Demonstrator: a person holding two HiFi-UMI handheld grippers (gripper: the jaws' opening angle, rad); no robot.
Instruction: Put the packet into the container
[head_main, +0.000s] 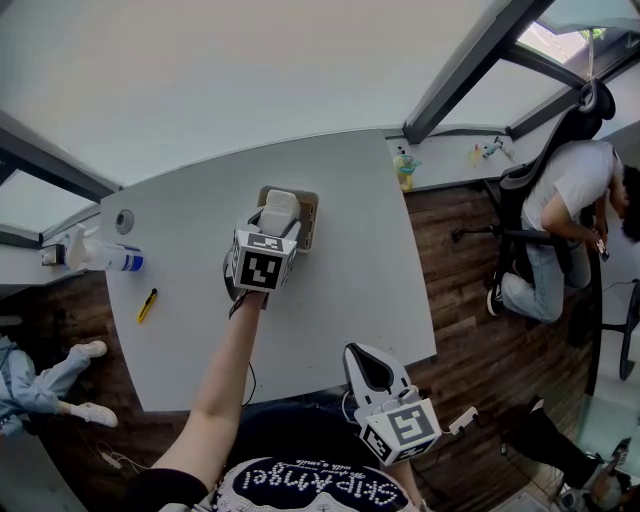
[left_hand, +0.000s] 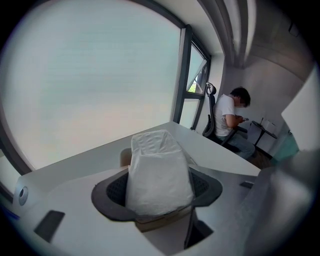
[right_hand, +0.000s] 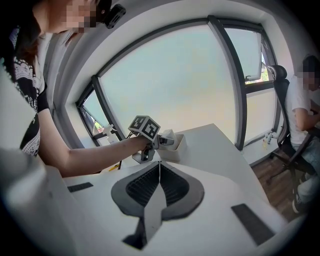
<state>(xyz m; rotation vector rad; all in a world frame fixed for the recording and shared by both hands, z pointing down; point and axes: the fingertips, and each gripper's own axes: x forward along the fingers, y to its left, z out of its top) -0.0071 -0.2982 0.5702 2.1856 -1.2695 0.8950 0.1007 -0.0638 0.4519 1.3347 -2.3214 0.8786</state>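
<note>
A white packet (head_main: 282, 206) is clamped in my left gripper (head_main: 272, 228), which hovers over the beige open container (head_main: 307, 230) at the far middle of the table. In the left gripper view the packet (left_hand: 159, 172) fills the gap between the dark jaws of the left gripper (left_hand: 159, 196); the container's rim (left_hand: 125, 156) shows just behind it and its near edge below. My right gripper (head_main: 366, 366) hangs at the table's near edge, shut with nothing in it. The right gripper view shows its jaws of the right gripper (right_hand: 160, 186) pressed together and, beyond, the container (right_hand: 178, 148).
The grey table (head_main: 350, 290) also holds a spray bottle (head_main: 103, 257) and a yellow cutter (head_main: 147, 304) at the left. A person (head_main: 566, 215) sits on an office chair off the table's right side. Wood floor lies past the right edge.
</note>
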